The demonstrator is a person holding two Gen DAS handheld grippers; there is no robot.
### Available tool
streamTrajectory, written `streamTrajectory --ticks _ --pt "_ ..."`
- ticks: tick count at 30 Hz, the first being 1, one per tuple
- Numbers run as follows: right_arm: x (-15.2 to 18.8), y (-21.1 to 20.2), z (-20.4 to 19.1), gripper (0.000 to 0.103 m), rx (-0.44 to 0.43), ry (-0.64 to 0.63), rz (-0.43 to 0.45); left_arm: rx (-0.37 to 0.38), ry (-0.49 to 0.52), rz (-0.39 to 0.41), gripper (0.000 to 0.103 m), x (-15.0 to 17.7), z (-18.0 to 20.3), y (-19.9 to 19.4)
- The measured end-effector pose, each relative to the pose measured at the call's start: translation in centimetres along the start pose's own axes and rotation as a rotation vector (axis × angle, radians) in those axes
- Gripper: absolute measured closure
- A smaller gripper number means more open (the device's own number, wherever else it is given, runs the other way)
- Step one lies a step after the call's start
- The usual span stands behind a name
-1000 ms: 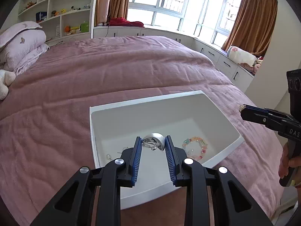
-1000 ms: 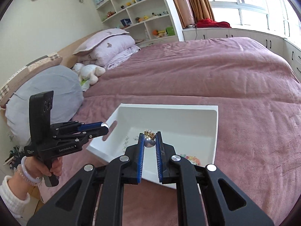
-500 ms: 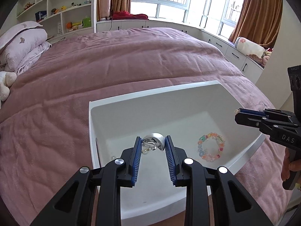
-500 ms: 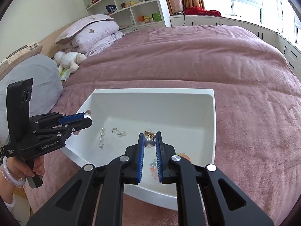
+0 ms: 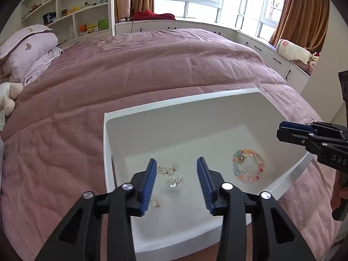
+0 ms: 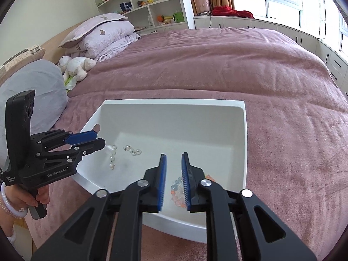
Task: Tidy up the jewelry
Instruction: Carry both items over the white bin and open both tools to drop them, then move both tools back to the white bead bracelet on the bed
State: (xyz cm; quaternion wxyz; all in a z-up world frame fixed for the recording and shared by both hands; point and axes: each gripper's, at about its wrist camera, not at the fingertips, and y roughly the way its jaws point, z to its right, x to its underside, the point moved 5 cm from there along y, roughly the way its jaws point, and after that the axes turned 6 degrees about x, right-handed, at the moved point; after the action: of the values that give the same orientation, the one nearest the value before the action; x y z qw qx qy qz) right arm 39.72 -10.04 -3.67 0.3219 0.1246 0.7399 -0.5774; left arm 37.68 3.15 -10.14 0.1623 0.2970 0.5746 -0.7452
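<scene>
A white tray (image 5: 139,111) sits on the pink bedspread; it also shows in the right wrist view (image 6: 244,130). In it lie a pastel bead bracelet (image 5: 248,165), pearl earrings (image 5: 168,170), a silver piece (image 5: 173,181) and a small pearl earring (image 5: 155,203). My left gripper (image 5: 176,169) is open and empty over the tray's near left part, above the silver piece. My right gripper (image 6: 173,165) is open and empty over the tray's near edge, with the bracelet (image 6: 177,187) partly hidden behind its fingers. Pearl pieces (image 6: 132,150) lie in the tray's left half.
The pink bedspread (image 5: 152,69) spreads all around the tray. Pillows (image 6: 102,37), a plush toy (image 6: 75,66) and a grey cushion (image 6: 37,95) lie at the bed's head. Shelves and window cabinets stand beyond. The other gripper shows at each view's side: (image 5: 280,131), (image 6: 97,138).
Both grippers have opened and dropped their pieces: the left let go of the silver piece into the tray, the right let go of its small pearl pendant. Both moved closer over the tray.
</scene>
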Motion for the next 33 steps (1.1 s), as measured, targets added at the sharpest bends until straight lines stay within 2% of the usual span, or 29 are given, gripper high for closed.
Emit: streamTrajectory --ticks 2,4,9,11,13,18,22,27,33 --pt "-0.2 -0.4 -0.1 0.056 0.013 -0.005 0.008 0.007 -0.008 0.012 0.055 -0.3 0.0 -0.6" --pt "-0.4 -0.8 -0.3 0.050 0.018 -0.013 0.024 0.010 -0.006 0.025 0.054 -0.6 0.2 -1.3" --pt "-1.2 -3.1 -1.2 0.049 0.030 -0.052 0.071 0.010 0.036 0.079 0.050 -1.5 1.3 -4.4" --pt "-1.5 -4.6 -1.8 0.044 0.019 -0.065 0.101 0.026 0.041 0.109 0.046 -1.6 1.7 -6.0" --pt "-1.7 -6.2 -2.5 0.041 0.016 -0.089 0.135 0.033 0.061 0.134 0.046 -1.3 2.3 -7.6" --pt "-1.0 -9.7 -4.9 0.039 -0.006 -0.162 0.193 0.055 0.110 0.172 0.044 -0.1 3.5 -11.6" --pt "0.7 -12.4 -6.6 0.031 -0.041 -0.207 0.229 0.067 0.131 0.212 0.036 1.8 4.1 -14.8" --pt "4.9 -13.3 -8.1 0.031 -0.083 -0.246 0.197 0.078 0.173 0.172 0.030 6.2 4.4 -15.7" --pt "11.4 -10.9 -8.7 0.031 -0.120 -0.285 0.091 0.093 0.171 0.077 0.027 12.7 4.1 -13.8"
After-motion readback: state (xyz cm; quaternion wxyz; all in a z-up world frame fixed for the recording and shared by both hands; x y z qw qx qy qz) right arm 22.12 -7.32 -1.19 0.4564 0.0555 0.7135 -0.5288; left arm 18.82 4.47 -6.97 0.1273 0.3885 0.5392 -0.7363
